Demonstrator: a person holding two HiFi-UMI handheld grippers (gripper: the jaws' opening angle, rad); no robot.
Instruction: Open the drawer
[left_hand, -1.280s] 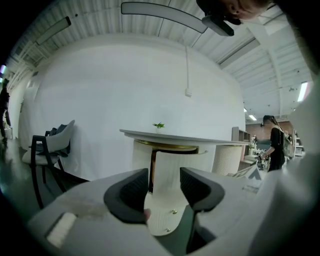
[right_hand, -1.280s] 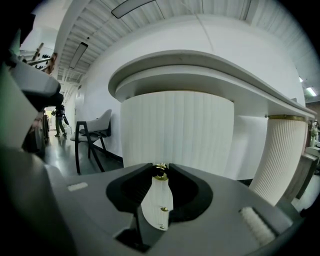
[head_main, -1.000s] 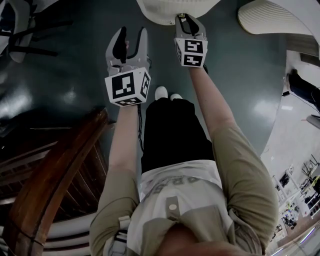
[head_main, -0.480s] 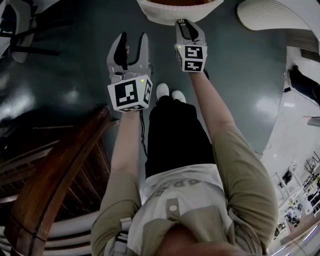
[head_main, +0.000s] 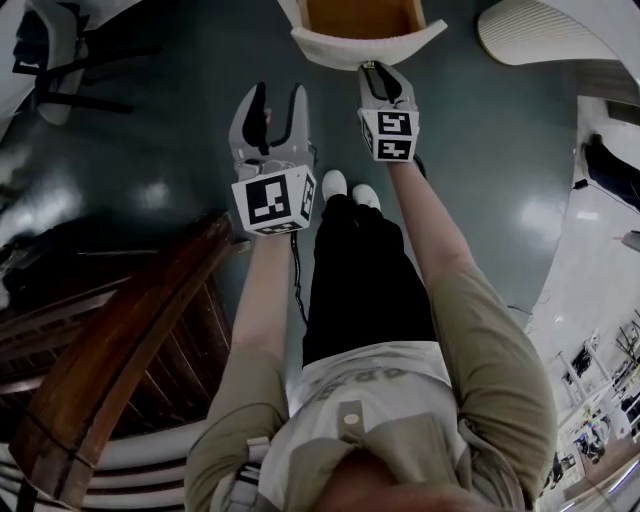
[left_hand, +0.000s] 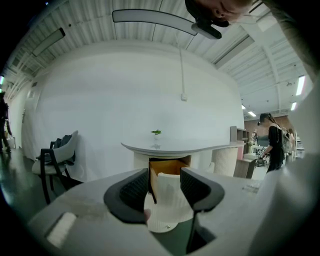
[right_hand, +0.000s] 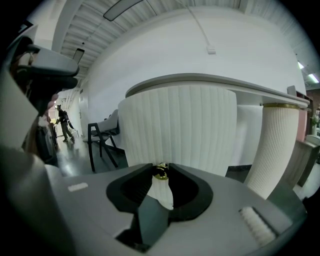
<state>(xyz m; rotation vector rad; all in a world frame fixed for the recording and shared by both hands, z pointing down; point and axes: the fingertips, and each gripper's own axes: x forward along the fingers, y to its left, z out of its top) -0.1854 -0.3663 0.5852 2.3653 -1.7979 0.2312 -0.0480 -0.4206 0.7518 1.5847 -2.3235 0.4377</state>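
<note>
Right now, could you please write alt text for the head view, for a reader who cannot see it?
A person, seen from above, holds the right claw shut on the front of a white drawer, which stands open with its wooden inside showing. The left claw hangs open and empty beside it, over a dark floor.

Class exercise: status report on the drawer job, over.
Right gripper shut on the gold knob. Left gripper open, empty. Drawer partly out, wooden inside showing. Nothing seen blocking it.
</note>
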